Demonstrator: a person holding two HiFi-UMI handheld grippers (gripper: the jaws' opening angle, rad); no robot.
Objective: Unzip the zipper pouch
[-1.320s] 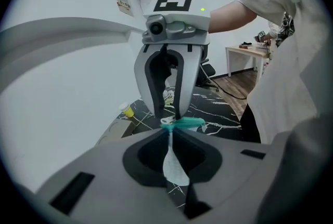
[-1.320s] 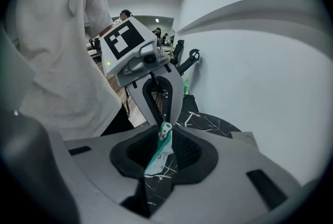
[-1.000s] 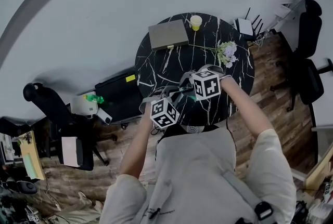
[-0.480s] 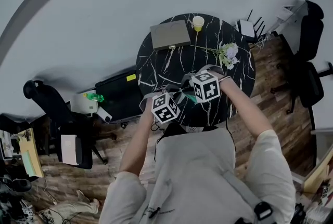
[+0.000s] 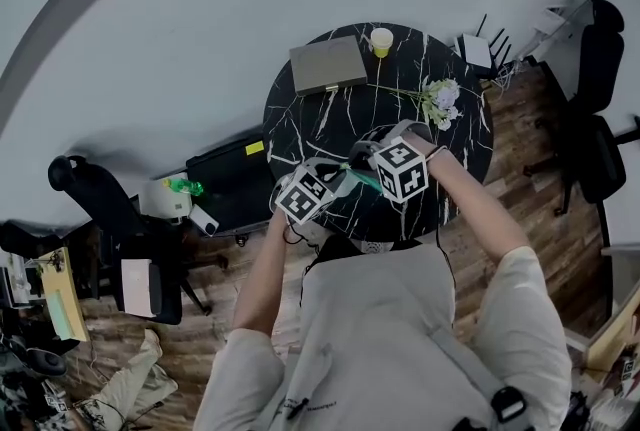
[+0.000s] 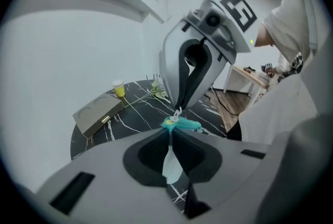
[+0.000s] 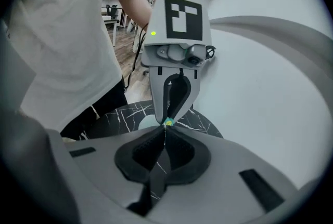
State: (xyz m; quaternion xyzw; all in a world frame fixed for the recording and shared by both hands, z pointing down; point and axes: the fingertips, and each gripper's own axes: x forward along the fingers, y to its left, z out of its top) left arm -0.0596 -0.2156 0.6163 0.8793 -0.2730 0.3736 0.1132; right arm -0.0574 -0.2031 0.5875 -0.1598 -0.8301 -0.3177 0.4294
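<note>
Pouch point(image 6: 188, 124) (teal) pinched in left tool point(image 6: 170, 133), right tool point(image 7: 165, 127) just closed on zipper pull point(image 6: 178, 113)

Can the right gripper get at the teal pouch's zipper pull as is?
Probably yes: the right gripper has just closed its jaws on what looks like the small pull, while the left gripper pinches the teal fabric zipper pouch. Nothing blocks it.
</note>
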